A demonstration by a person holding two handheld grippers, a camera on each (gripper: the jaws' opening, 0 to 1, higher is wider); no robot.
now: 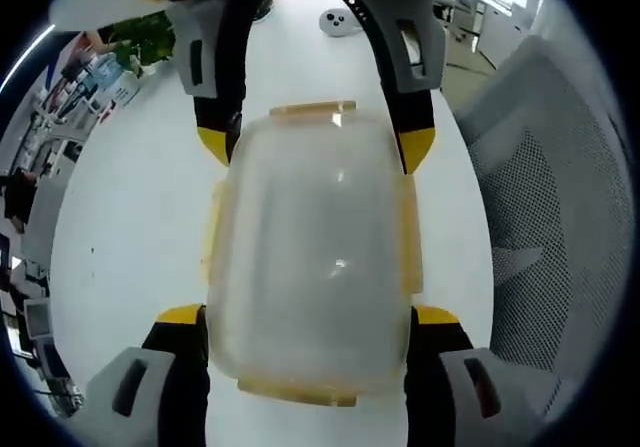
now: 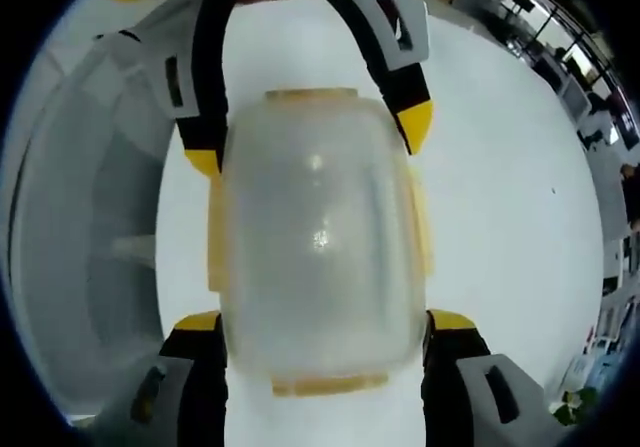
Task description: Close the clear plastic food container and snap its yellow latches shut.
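Clear container (image 1: pixel 312 257) gripped on white desk (image 1: pixel 130 217).
Left tongs (image 1: pixel 312 319) and right tongs (image 2: pixel 325 325) wide apart, clamping opposite ends; yellow latches (image 1: pixel 312 110) at 12 and 6.

Bright, even indoor light is washing over both views, leaving the white table (image 1: pixel 130 217) nearly blown out and casting only faint, soft shadows beneath the clear container (image 1: pixel 310 257) — small glare spots are glinting on its lid (one near the middle, one higher up). The container is sitting very close to the lenses and is looking hazy and soft, more so in the right gripper view, where its walls are reading milky. Fisheye distortion is bending everything toward the edges — the mesh chair (image 1: pixel 545 207) and the distant office clutter are curving and smearing.
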